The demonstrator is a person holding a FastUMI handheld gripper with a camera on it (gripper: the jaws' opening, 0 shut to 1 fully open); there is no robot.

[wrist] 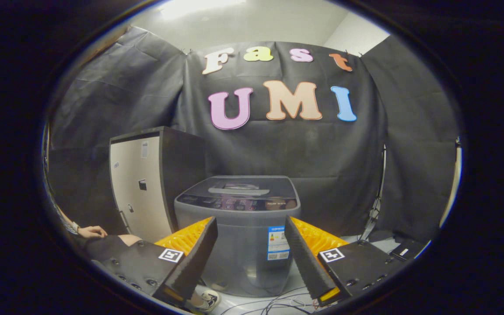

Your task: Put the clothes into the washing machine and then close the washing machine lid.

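I am holding the claw (pixel 250 238) spread wide with nothing between its fingers, and it is looking straight at the squat grey top-loading plastic washing machine (pixel 239 245), which is standing just ahead of the fingertips and framed in the gap between them. The machine's dark flat lid (pixel 239 186), with its pale bar handle, is lying down over the tub, so as I am judging it the lid is shut and the drum is not open to receive anything. I am not making out any clothes ahead of the fingers, so I cannot say where the garment is lying.

Beyond the left finger a tall dark cabinet with a cream door (pixel 140 183) is standing beside the machine, well back. Nearer, off the outer side of the left finger, a person's hand (pixel 91 231) is resting on a dark lap. Loose thin cables (pixel 274 304) are trailing over the pale floor below the fingertips.

What is worrying me: moving in low, the fingers could be snagging those cables and tugging them. Swinging left to look for the clothes, I could be brushing the seated person. And reaching for the lid handle at this shallow angle, the fingertips might be skating off the glossy control panel (pixel 236 203) rather than catching the bar.
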